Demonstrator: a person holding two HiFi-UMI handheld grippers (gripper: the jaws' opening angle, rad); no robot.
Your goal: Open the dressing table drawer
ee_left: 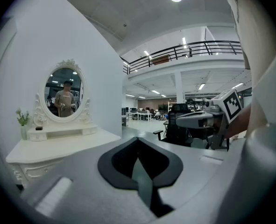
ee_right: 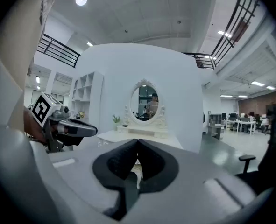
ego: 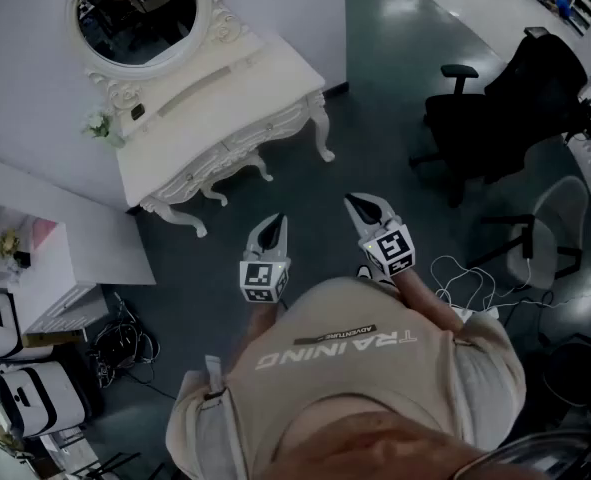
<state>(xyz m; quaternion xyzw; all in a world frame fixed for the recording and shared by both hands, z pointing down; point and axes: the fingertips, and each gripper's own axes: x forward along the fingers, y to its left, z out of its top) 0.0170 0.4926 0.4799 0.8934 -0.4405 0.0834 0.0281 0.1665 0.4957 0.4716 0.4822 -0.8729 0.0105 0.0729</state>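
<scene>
The white dressing table (ego: 225, 98) stands at the upper left against the wall, under an oval mirror (ego: 135, 13). Its drawer fronts (ego: 247, 140) sit flush and closed. Both grippers hang over the dark floor in front of the table, well short of it. My left gripper (ego: 278, 220) has its jaws together with nothing in them, and my right gripper (ego: 355, 201) beside it is shut and empty too. The left gripper view has the table (ee_left: 58, 146) at its left beyond the closed jaws (ee_left: 138, 139). In the right gripper view the table (ee_right: 123, 135) lies straight ahead past the closed jaws (ee_right: 138, 141).
A small vase of flowers (ego: 100, 126) stands on the table's left end. A black office chair (ego: 495, 108) and a grey chair (ego: 555, 228) stand to the right, with cables (ego: 465, 278) on the floor. A white shelf unit (ego: 35, 258) is at the left.
</scene>
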